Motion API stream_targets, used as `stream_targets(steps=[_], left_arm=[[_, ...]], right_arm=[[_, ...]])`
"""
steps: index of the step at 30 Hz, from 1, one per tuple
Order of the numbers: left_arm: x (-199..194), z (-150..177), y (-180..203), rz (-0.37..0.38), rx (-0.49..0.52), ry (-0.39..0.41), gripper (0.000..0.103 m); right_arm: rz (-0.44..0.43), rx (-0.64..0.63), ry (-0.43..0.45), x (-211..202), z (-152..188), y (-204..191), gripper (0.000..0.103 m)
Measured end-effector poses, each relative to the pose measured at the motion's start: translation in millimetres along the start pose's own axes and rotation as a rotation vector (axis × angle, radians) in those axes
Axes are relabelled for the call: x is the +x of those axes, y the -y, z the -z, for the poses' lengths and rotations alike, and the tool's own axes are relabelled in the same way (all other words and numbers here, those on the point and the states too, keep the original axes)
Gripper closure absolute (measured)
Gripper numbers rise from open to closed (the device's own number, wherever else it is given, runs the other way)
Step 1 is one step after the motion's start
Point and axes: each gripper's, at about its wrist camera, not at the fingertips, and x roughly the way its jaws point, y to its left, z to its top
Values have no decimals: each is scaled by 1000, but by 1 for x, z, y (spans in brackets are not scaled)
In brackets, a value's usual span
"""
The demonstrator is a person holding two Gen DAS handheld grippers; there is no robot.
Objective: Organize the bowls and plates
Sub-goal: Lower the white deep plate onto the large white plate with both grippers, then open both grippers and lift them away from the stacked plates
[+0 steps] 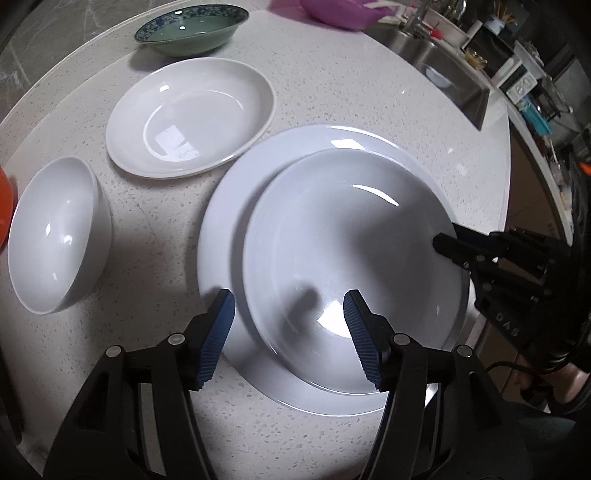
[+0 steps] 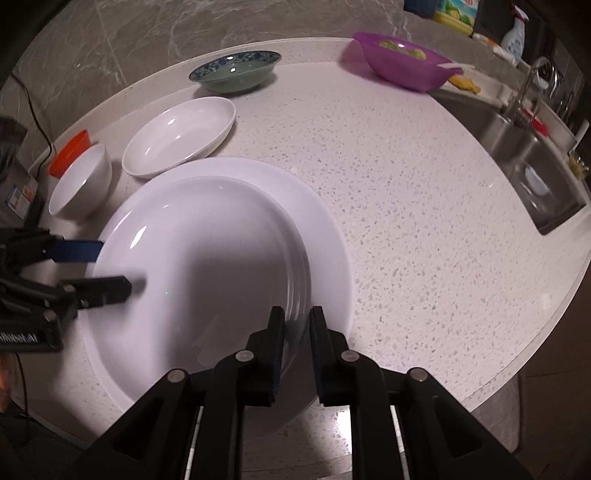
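So far one stack begun: deep plate (image 1: 351, 266) sits on large flat plate (image 1: 229, 221). Right gripper (image 2: 297, 321) fingers pinch its rim; left gripper (image 1: 290, 314) fingers wide, straddling near edge. Shallow dish (image 1: 192, 118), white bowl (image 1: 55, 236), green bowl (image 1: 186, 27) remain loose on tabletop (image 1: 351, 81).

the left gripper (image 1: 289, 334) is black, angular plastic with ribbed blue pads (image 1: 218, 334) and round silver pin heads at its linkage joints. the right gripper (image 2: 297, 354) has the same black build and silver pins, with blue showing on its pad edges. pale raised lettering marks its body at 3 o'clock in the left view, beside a black cable.
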Motion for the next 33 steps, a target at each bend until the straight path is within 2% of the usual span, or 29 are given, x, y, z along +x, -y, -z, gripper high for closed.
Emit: stream_targets(steps=[2,3,7,10,11,14,16,19,22,23,24,27,30,33], left_arm=[[-4,0,-4,11,-17,12,42],[-7,1,-7,17,-26,19,38],[-28,5,-13,78,-60,80,33],[-48,11,-19,107,-71,157,22],[-55,12,-23,114,-89,167,21],[-69,5,-41,137,-158,132,21],[-87,-6,-60,114,-194,160,21],[-117,-26,-89,54,-220,234,21],[-134,-53,-120,-23,-241,259,20],[-133,-62,-133,-54,-261,246,19],[-134,-67,-143,-59,-283,240,19],[-139,-82,-173,11,-375,293,19],[-128,-100,-183,-27,-355,238,7],[-112,-111,-183,-53,-345,194,6]], right_arm=[[2,-10,3,1,0,-2,85],[0,-8,3,0,1,-2,82],[-16,19,49,-15,-1,2,52],[-13,37,123,-39,-4,9,37],[-20,49,163,-51,-10,14,36],[-52,88,239,-76,-27,33,30],[-110,125,269,-89,-44,49,22],[-202,180,288,-101,-72,72,18],[-307,201,284,-96,-108,89,18],[-333,207,279,-93,-114,91,18],[-380,216,269,-88,-125,94,18],[-508,205,214,-65,-157,90,16],[-579,181,184,-45,-175,77,9],[-604,156,151,-23,-186,63,8]])
